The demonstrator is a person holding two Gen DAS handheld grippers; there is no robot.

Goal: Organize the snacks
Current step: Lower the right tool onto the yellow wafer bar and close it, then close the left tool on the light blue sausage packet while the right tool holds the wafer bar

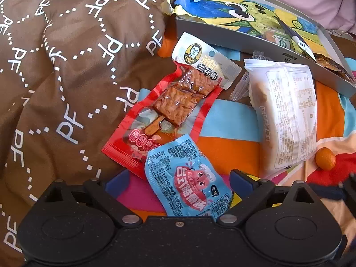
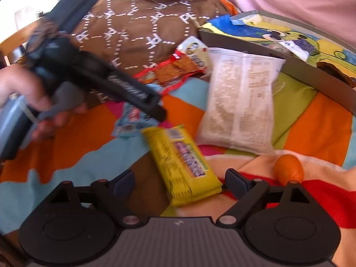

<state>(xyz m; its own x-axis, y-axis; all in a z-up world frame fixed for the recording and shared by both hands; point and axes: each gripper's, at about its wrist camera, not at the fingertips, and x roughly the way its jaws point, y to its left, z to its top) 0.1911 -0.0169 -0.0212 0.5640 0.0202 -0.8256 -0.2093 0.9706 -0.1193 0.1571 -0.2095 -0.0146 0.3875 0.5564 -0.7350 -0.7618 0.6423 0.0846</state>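
Both your grippers, left (image 1: 178,184) and right (image 2: 179,182), are spread wide; blue pack (image 1: 187,182) between left's fingers might slip sideways off the bumpy blanket (image 1: 222,149).

- Bright, daylight-like light in both views; colours vivid.
- Left wrist view sharp; glare on the red packet (image 1: 164,109).
- Right wrist view motion-blurred throughout, the yellow bar (image 2: 184,162) smeared.
- Fisheye bending at the edges, dark corners; top-left of right view blown white.

You see a brown quilt (image 1: 66,66) with white dotted lattice and letters; a sky-blue packet (image 1: 187,180); a red-edged packet (image 1: 160,111); a yellow bar (image 2: 184,164); an orange fruit (image 1: 325,161).
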